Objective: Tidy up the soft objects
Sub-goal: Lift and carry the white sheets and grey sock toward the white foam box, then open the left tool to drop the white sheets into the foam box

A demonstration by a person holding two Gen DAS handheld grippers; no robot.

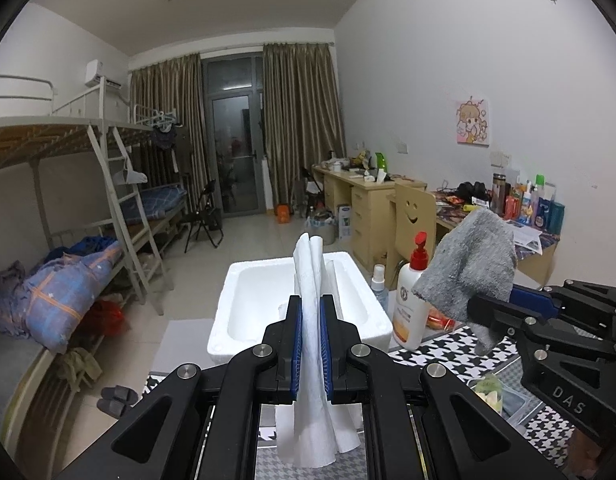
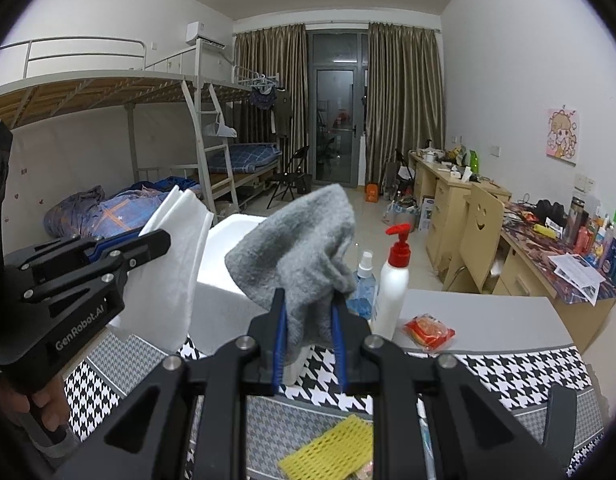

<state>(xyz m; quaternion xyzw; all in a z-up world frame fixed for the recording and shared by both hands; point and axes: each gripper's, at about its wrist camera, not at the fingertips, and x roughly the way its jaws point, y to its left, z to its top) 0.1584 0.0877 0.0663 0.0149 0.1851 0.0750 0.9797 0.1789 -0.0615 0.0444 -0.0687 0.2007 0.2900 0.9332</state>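
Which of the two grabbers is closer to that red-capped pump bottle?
Right. The right gripper, clamping the gray cloth, sits just left of the pump bottle. The left gripper, clamping white paper towel, is farther left, before the foam box.

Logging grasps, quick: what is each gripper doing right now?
Left gripper: closed, holding the white paper towel.
Right gripper: closed, holding the grey cloth.
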